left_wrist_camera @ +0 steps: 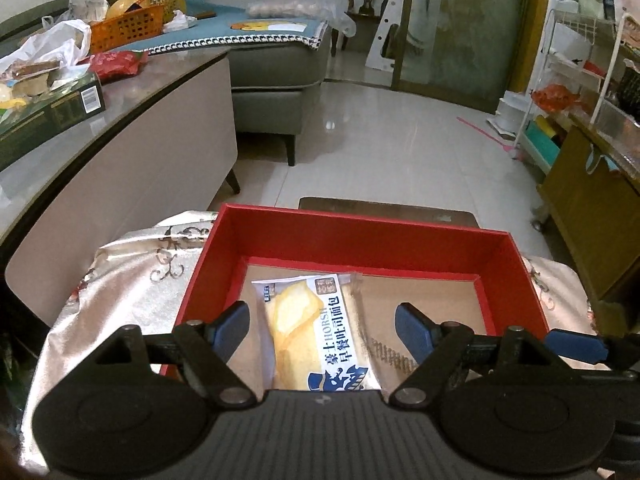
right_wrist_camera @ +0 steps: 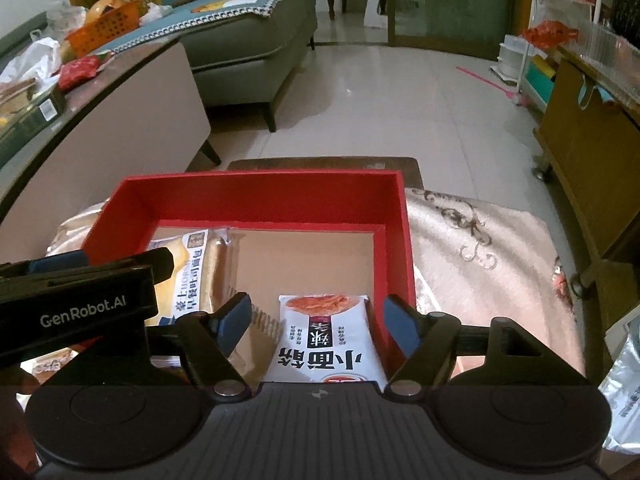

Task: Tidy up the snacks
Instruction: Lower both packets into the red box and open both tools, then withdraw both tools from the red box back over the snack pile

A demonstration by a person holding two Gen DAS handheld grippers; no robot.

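A red box (left_wrist_camera: 360, 236) with a brown cardboard floor sits on a patterned cloth. A white and blue bread packet (left_wrist_camera: 316, 328) lies flat in its left part; it also shows in the right wrist view (right_wrist_camera: 192, 276). My left gripper (left_wrist_camera: 322, 328) is open, its blue fingers either side of the bread packet and apart from it. A white snack packet with an orange picture (right_wrist_camera: 324, 336) lies in the box's right part (right_wrist_camera: 396, 240). My right gripper (right_wrist_camera: 318, 320) is open above it, not touching. The left gripper's body (right_wrist_camera: 80, 300) shows at the left.
A low table (left_wrist_camera: 132, 92) at the left holds a dark green box (left_wrist_camera: 52, 108), a red packet (left_wrist_camera: 116, 64), plastic bags and an orange basket (left_wrist_camera: 128, 28). A grey sofa (left_wrist_camera: 276, 64) stands behind. A wooden cabinet (left_wrist_camera: 592, 216) and a white rack (left_wrist_camera: 560, 72) stand at the right.
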